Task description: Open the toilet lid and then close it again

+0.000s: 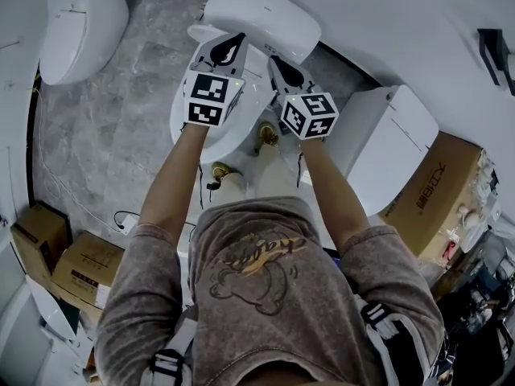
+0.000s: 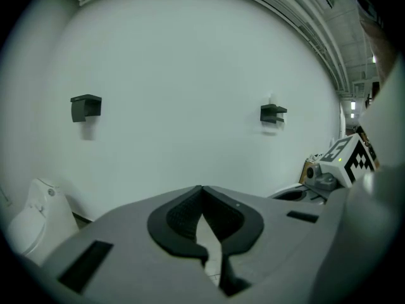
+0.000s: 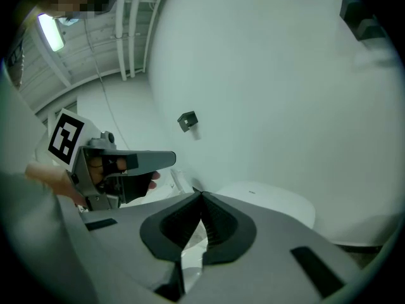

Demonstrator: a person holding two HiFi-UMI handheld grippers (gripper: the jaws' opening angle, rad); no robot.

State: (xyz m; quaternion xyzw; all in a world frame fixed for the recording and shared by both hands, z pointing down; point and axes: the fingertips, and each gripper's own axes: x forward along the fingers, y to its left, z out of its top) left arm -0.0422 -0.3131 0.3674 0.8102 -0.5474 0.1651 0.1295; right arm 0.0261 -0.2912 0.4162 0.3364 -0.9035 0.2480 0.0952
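Two clenched grippers are showing on my feeds: the left gripper [image 2: 202,192] and the right gripper [image 3: 201,198] are each pressing ribbed black pads [image 2: 181,217] together at the tips, grasping nothing. I am holding them side by side over the toilet bowl [image 1: 241,133], noses pointing at the toilet lid [image 1: 261,14], a smooth, glossy white rounded shell at the bowl's wall end; whether either tip is touching it, I cannot tell. Grey marbled floor [image 1: 105,135] is spreading around, with a second toilet [image 1: 80,22] on the left and a cardboard box [image 1: 438,187] on the right.
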